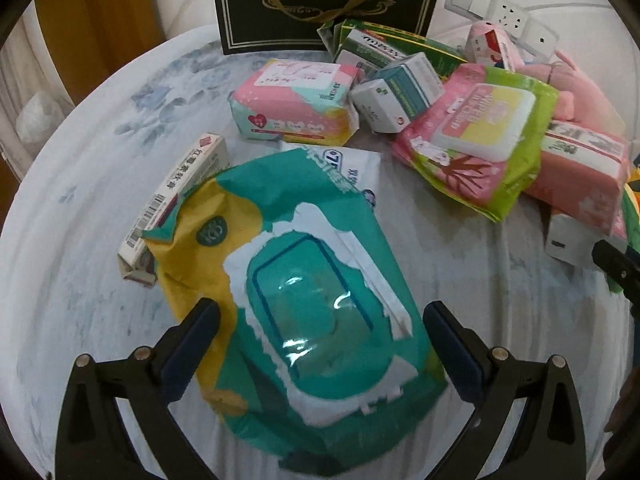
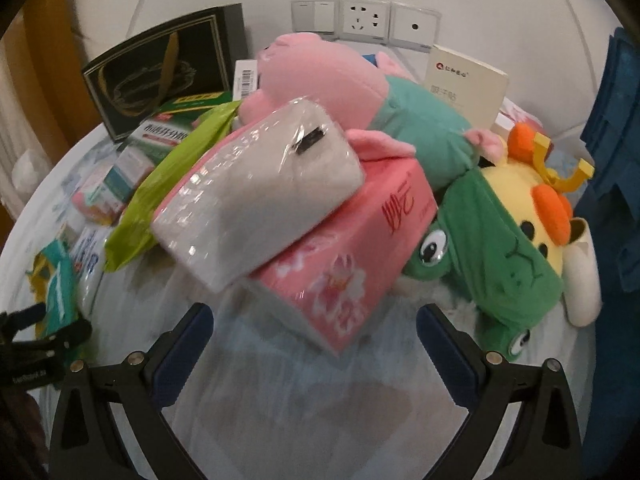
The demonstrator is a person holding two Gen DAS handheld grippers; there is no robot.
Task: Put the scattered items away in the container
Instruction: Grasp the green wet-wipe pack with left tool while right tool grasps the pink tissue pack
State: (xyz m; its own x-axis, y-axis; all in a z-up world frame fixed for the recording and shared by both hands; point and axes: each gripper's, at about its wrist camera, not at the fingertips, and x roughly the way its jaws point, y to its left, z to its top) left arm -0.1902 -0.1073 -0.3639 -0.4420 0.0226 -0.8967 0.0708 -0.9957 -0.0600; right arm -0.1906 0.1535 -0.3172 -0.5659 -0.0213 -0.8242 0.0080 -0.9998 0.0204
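Observation:
In the left wrist view a teal and yellow wet-wipes pack (image 1: 304, 292) lies on the pale table between the open fingers of my left gripper (image 1: 320, 320), which straddle its near end without closing. A black gift bag (image 1: 320, 4) stands at the back. In the right wrist view my right gripper (image 2: 316, 320) is open and empty, just short of a pink tissue pack (image 2: 352, 248) with a grey tissue pack (image 2: 260, 196) lying on top. The black bag (image 2: 160, 68) shows at the back left.
Left wrist view: a narrow white box (image 1: 176, 200), a pink pad pack (image 1: 296, 100), small white-green boxes (image 1: 400, 92), a pink-green wipes pack (image 1: 476, 136). Right wrist view: a pink pig plush (image 2: 320, 80), a green frog plush (image 2: 492, 236), a yellow plush (image 2: 532, 200), a blue crate (image 2: 616, 160).

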